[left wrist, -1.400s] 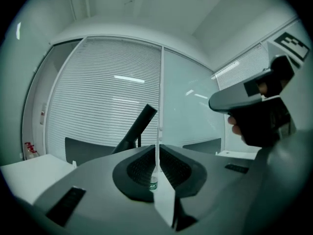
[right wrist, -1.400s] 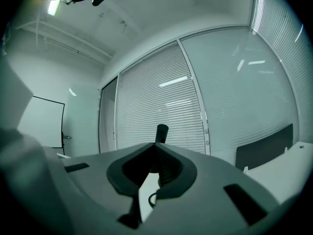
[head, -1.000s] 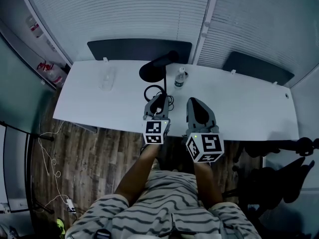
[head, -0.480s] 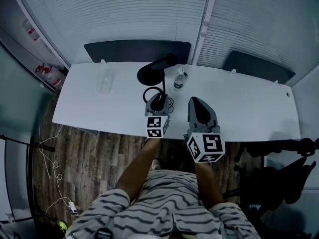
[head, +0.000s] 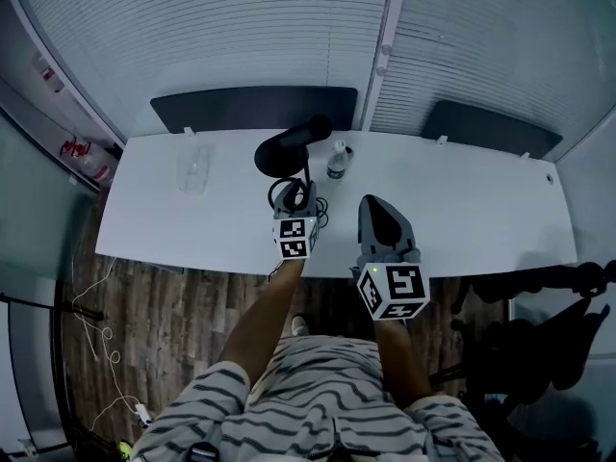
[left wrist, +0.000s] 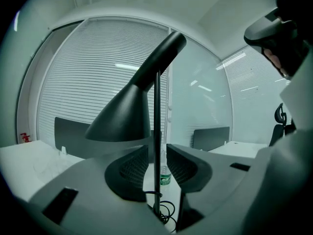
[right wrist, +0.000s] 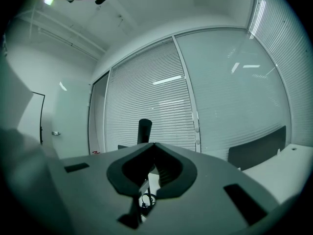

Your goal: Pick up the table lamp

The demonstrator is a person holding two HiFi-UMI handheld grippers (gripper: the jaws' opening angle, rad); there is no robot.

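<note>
The black table lamp (head: 282, 149) stands on the white table (head: 481, 200), its cone shade (left wrist: 124, 116) tilted up to the right. The thin stem (left wrist: 157, 131) rises between the jaws of my left gripper (head: 295, 198), which stand open with a small gap on each side of it. The lamp's cable (left wrist: 166, 210) lies coiled at the foot. My right gripper (head: 374, 212) rests to the right of the lamp, shut with nothing in it. In the right gripper view the lamp (right wrist: 145, 129) shows behind the right gripper (right wrist: 154, 145).
A water bottle (head: 335, 160) stands just right of the lamp, also seen as the bottle (left wrist: 165, 176) behind the stem. A clear container (head: 192, 171) sits on the table's left part. Two dark chair backs (head: 255, 109) stand behind the table against the blinds.
My left gripper has moved forward over the table until its jaws are on either side of the lamp's stem. The right gripper has stayed in place.
</note>
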